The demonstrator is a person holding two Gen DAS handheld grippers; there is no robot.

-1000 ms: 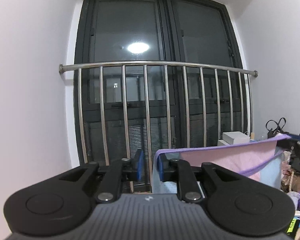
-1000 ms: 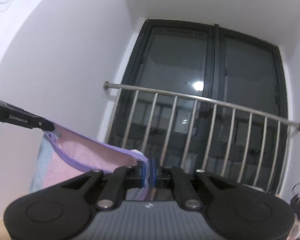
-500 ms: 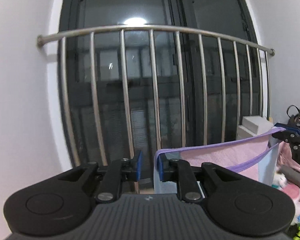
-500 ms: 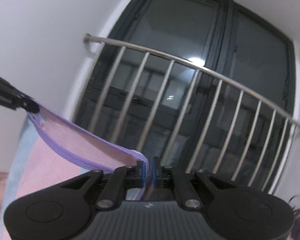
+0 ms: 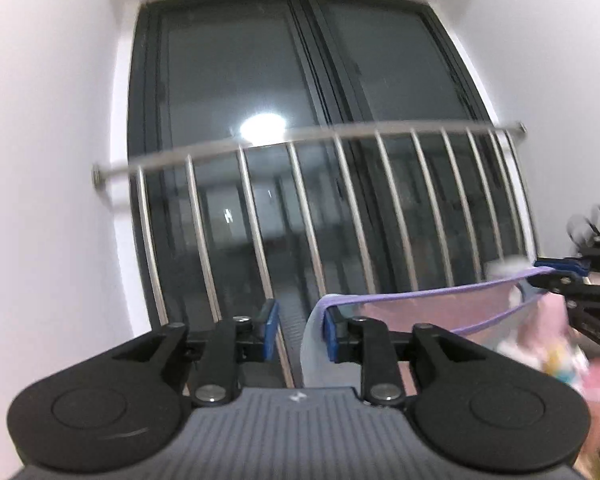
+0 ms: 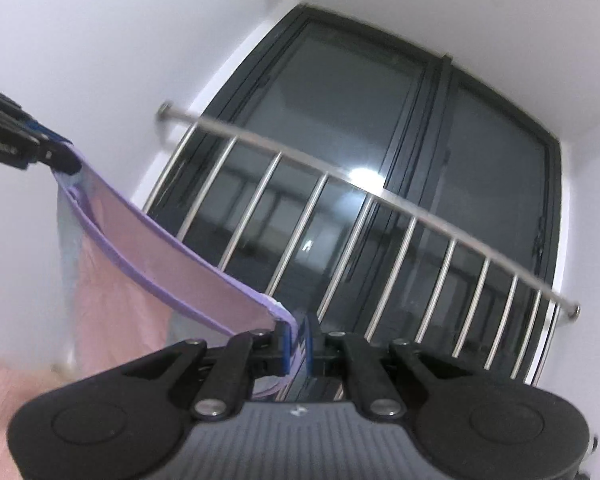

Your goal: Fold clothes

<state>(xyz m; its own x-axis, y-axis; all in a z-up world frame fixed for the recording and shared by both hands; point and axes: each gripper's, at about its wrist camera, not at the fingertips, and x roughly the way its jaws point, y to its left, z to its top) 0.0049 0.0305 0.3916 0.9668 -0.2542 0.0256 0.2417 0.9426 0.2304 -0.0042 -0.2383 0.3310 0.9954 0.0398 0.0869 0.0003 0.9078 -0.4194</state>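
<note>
A pink garment (image 5: 420, 314) with a purple hem and pale blue panels hangs stretched in the air between my two grippers. In the left wrist view my left gripper (image 5: 298, 330) stands a little apart, and the hem's corner drapes over its right finger (image 5: 332, 332). In the right wrist view my right gripper (image 6: 298, 338) is shut on the other corner of the garment (image 6: 172, 264). Each gripper shows in the other's view: the right one at the far right (image 5: 560, 270), the left one at the far left (image 6: 48, 152).
A dark glass balcony door (image 5: 300, 100) with a steel railing (image 5: 340, 136) fills the view ahead, also in the right wrist view (image 6: 380, 196). White walls (image 5: 52, 160) stand on both sides. Blurred clutter (image 5: 560, 364) lies low on the right.
Both grippers have tilted upward, so the railing sits lower in both views. The left gripper's fingers have moved further apart. The garment stays stretched between the grippers.
</note>
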